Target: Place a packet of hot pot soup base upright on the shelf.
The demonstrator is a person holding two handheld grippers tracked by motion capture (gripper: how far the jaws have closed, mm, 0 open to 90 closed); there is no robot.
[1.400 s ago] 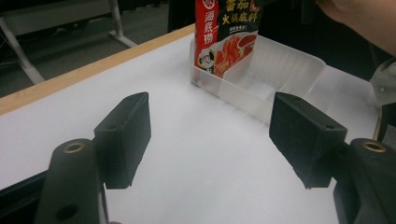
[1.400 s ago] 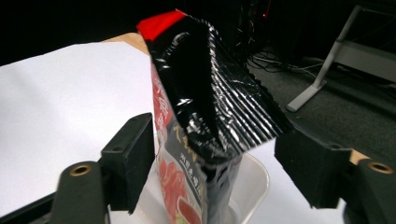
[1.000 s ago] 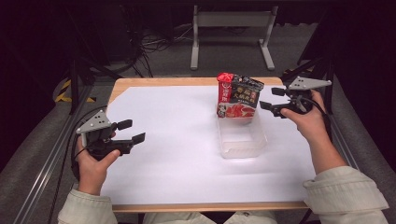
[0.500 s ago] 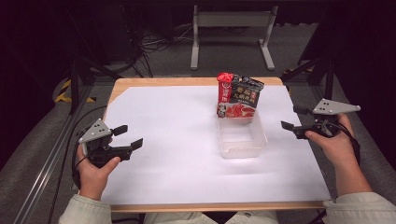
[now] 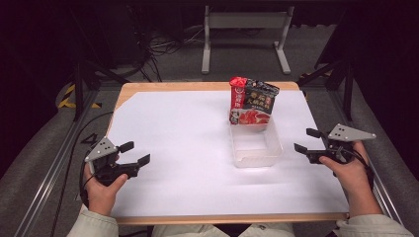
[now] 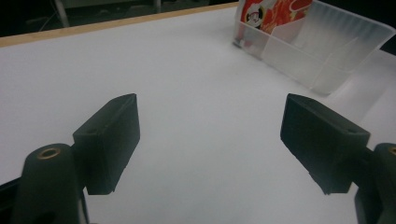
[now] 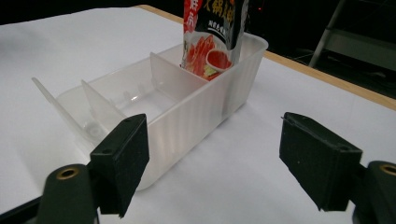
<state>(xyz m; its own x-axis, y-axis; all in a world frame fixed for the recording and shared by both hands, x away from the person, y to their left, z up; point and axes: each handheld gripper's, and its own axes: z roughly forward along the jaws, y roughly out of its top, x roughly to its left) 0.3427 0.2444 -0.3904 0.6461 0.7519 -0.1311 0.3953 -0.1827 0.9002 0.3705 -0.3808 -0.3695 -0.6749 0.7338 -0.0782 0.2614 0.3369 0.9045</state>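
— Left tool (image 5: 134,154) first: where is it, and how do its jaws stand?

— Low over the near left corner of the white surface (image 5: 188,143), in the person's left hand (image 5: 102,190). Its jaws have just been opening and now stand wide apart, with bare white sheet between them and nothing held.

— What lies toward the middle?

— A clear plastic bin (image 5: 255,146) with inner dividers, right of centre. Red and black packets (image 5: 252,101) stand upright in its far compartment; the nearer compartments look bare. From the left gripper view the bin (image 6: 317,51) sits well off, up at the right.

— Right tool (image 5: 310,140)?

— Just beside the bin's right wall, not touching it, jaws spread wide and gripping nothing. In the right gripper view the bin (image 7: 187,112) sits ahead, left of the gap, with the packets (image 7: 212,32) at its far end.
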